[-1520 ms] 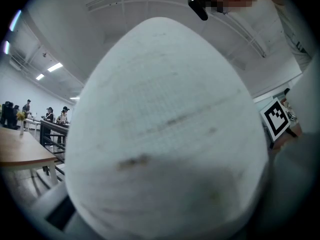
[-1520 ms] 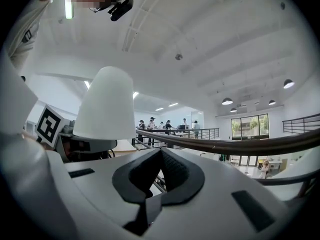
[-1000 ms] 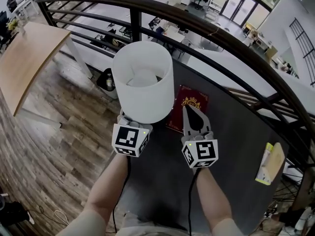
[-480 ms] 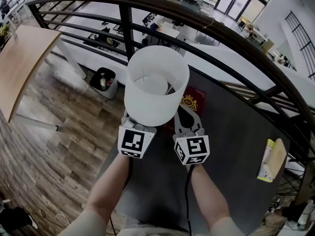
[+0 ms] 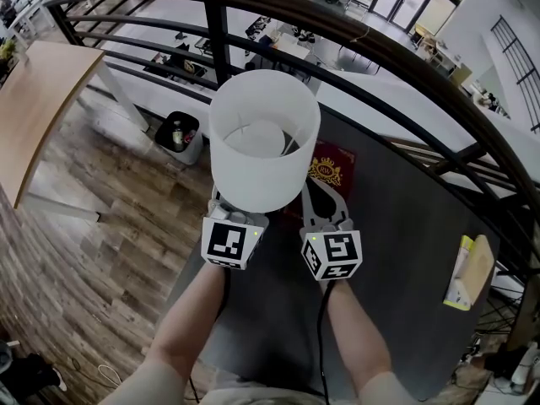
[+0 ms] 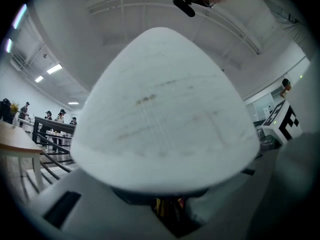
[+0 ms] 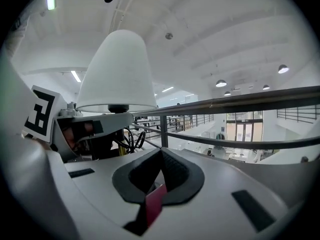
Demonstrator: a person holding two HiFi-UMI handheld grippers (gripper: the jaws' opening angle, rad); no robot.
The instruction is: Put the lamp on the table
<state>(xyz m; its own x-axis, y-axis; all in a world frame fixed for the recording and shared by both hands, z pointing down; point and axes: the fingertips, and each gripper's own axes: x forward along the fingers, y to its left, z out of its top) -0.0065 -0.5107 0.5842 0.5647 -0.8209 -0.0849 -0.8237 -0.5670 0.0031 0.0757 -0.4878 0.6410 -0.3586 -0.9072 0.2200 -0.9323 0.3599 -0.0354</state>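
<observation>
No word or number can be read with certainty. A gold crest is printed on the cover of the dark red booklet (image 5: 332,169) lying on the bench (image 5: 405,226); letters seem to be set inside the crest, but they are too small to be made out. Black-and-white square marker patterns, which are codes and not lettering, are carried on the faces of the left cube (image 5: 229,241) and the right cube (image 5: 332,255). Any print on the yellow packet (image 5: 468,272) near the bench's edge cannot be deciphered.
</observation>
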